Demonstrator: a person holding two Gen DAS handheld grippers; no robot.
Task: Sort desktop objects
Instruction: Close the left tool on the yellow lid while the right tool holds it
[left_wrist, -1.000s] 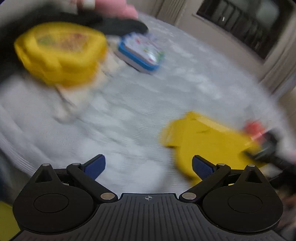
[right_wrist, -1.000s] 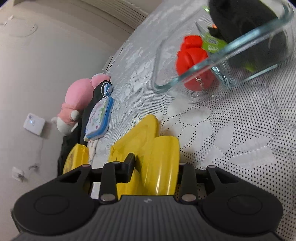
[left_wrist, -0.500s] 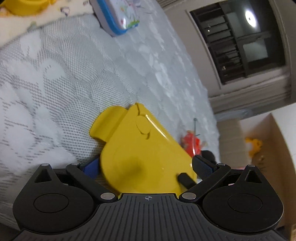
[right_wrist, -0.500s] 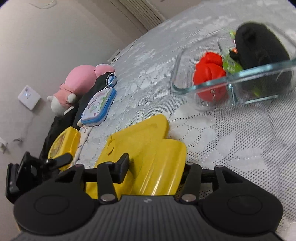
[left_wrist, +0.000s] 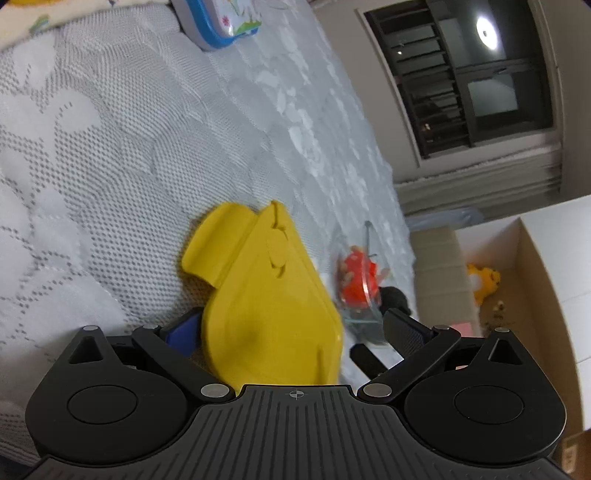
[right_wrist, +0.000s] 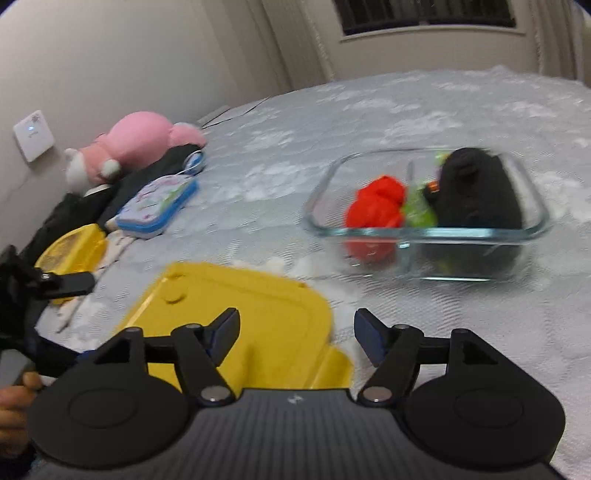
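Note:
A yellow plastic lid (left_wrist: 266, 310) lies on the grey-white bedspread between the open jaws of my left gripper (left_wrist: 291, 328); its edge sits close to the left finger. In the right wrist view the same lid (right_wrist: 236, 314) lies flat just ahead and left of my right gripper (right_wrist: 295, 332), which is open and empty. A glass dish (right_wrist: 428, 230) holds a red toy (right_wrist: 376, 205), a green item and a black object (right_wrist: 476, 192). The dish also shows in the left wrist view (left_wrist: 364, 284), beyond the lid.
A blue-edged tin case (right_wrist: 157, 206), a yellow box (right_wrist: 68, 251), dark cloth and a pink plush toy (right_wrist: 133, 144) lie along the wall side. The left gripper's finger (right_wrist: 70, 284) shows at the left. A cardboard box (left_wrist: 524, 280) stands beside the bed.
My right gripper has opened and let go of the yellow lid, which now lies flat. The left gripper has closed in around the lid's other side.

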